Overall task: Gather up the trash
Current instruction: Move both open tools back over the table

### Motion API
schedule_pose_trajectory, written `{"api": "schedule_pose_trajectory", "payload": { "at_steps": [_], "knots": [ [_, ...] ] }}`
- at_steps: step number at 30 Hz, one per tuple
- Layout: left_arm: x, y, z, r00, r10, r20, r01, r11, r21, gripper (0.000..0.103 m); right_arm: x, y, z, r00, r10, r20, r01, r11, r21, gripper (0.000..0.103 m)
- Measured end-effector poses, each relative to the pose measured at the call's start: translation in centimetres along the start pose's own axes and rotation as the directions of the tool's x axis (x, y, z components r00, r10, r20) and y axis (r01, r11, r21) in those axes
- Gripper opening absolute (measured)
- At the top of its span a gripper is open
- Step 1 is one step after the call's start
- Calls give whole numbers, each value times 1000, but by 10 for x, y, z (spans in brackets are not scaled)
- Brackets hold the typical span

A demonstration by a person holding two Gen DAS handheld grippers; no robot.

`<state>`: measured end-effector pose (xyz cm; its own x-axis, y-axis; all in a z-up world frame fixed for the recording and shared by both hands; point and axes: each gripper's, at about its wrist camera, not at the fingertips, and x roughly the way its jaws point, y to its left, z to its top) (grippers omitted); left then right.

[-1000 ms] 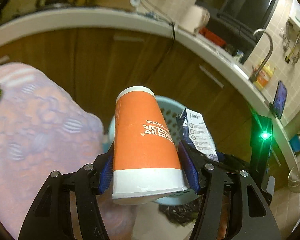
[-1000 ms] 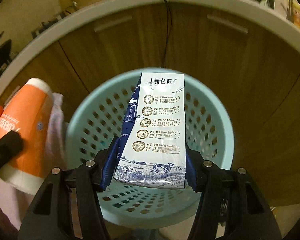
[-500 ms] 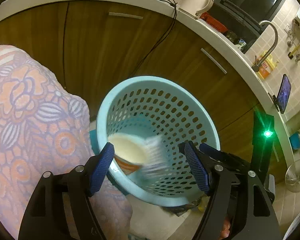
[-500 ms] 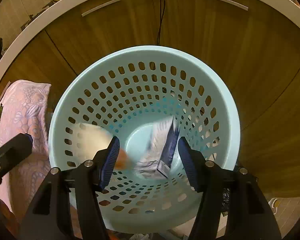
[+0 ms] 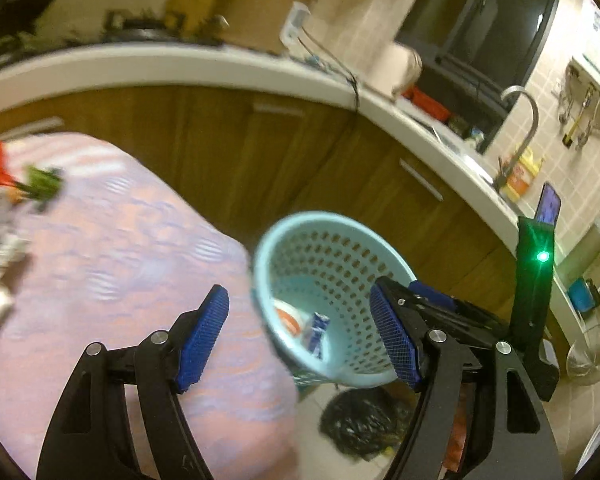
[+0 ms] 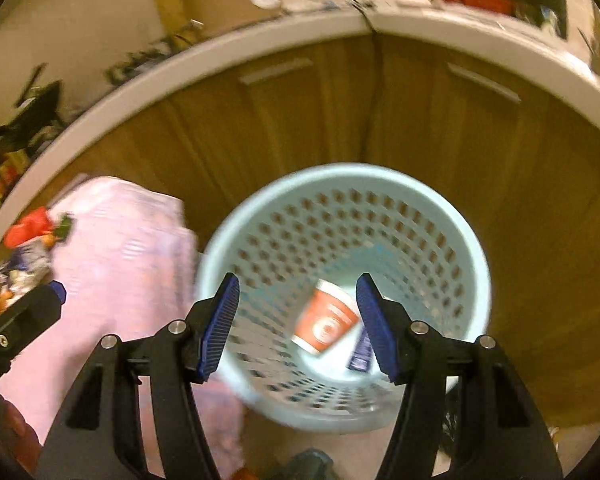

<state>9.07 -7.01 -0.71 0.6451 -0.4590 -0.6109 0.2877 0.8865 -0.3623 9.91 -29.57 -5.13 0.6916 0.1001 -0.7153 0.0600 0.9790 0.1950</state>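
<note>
The light blue perforated basket point(image 6: 466, 248) stands on the floor by the wooden cabinets; it also shows in the left wrist view point(image 5: 284, 232). An orange paper cup point(image 6: 326, 322) and a blue-and-white milk carton point(image 6: 359, 350) lie in its bottom; the left wrist view shows the cup point(image 5: 287, 318) and the carton point(image 5: 317, 330) too. My left gripper point(image 5: 300, 334) is open and empty above the table edge beside the basket. My right gripper point(image 6: 298, 326) is open and empty above the basket. More trash point(image 5: 0, 200) lies at the table's far left.
A table with a pink floral cloth point(image 5: 120, 264) is left of the basket. Wooden cabinets point(image 6: 340, 112) under a white counter stand behind it. A black bag point(image 5: 360, 420) lies on the floor below the basket. A sink and tap point(image 5: 520, 132) are at the right.
Both grippers opened and dropped the orange cup and the milk carton into the basket. Both have since pulled back and up, the left one swinging left over the table.
</note>
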Motion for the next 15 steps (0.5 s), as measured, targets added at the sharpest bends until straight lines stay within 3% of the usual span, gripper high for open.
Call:
{"api": "schedule_pose_trajectory", "payload": {
  "at_steps": [6,10,15],
  "knots": [
    [-78,33,-1,982,126,139,-122,992,-37,71,-31,81,6,989,120,84,-107,984,-143,57],
    [-126,64,-5,951,233,206,-218,972,-93,71,-40,128,3,977,191,93,-167,961,-220,57],
    [-166,105,-14,908,353,226,-316,931,-185,74,-38,182,-5,963,257,83,-222,929,-296,57]
  ]
}}
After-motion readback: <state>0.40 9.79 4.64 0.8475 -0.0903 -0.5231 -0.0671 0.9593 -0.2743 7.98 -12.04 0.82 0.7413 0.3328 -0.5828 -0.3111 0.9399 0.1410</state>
